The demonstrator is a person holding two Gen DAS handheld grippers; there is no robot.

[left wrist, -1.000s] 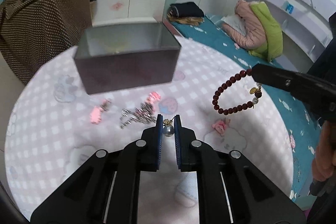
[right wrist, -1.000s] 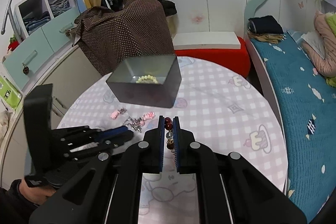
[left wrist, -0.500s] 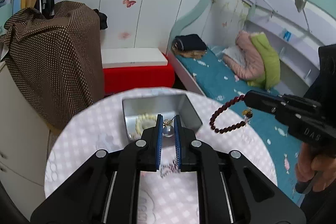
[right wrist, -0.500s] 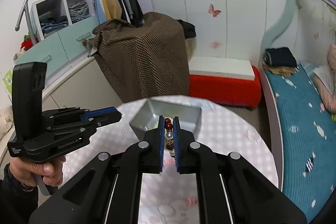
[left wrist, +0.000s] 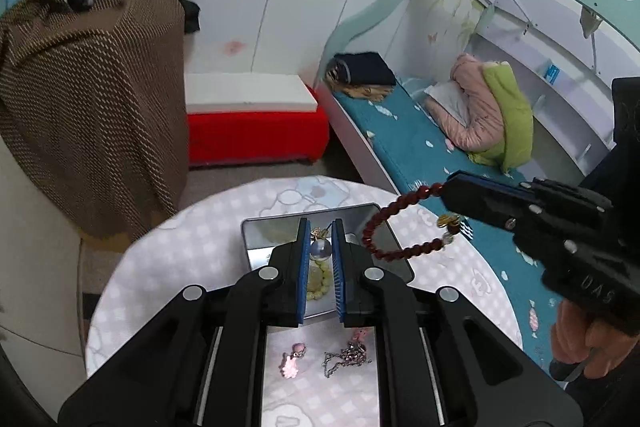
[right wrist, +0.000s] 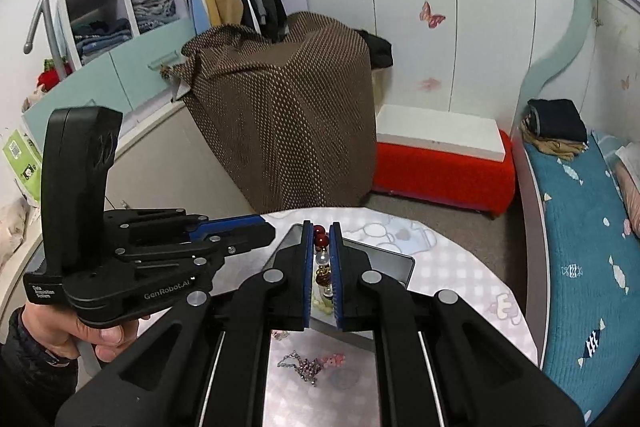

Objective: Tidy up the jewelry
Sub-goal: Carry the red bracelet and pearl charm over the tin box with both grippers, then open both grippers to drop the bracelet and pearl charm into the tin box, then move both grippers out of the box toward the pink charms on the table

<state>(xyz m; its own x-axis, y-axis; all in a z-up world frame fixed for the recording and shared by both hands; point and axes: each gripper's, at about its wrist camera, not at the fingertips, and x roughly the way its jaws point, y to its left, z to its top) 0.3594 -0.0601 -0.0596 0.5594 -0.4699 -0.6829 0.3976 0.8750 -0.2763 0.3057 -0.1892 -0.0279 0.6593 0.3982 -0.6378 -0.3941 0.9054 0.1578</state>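
Note:
My left gripper (left wrist: 320, 227) is shut on a silver pearl earring (left wrist: 320, 247) and holds it above the open metal box (left wrist: 260, 239). A pale bead bracelet (left wrist: 318, 281) lies inside the box. My right gripper (right wrist: 321, 229) is shut on a dark red bead bracelet (right wrist: 320, 239), which hangs in a loop over the box's right side in the left wrist view (left wrist: 384, 239). On the table nearer me lie a silver chain (left wrist: 346, 357) and pink charms (left wrist: 292, 359).
The round table (left wrist: 180, 251) has a pink checked cloth. A brown covered block (left wrist: 92, 99), a red bench (left wrist: 256, 135) and a bed (left wrist: 420, 147) stand beyond it. The box also shows in the right wrist view (right wrist: 384, 261).
Both grippers have risen and tipped down over the box. The left one moved from the table's loose jewelry to above the box with the earring; the red bracelet came closer to the box.

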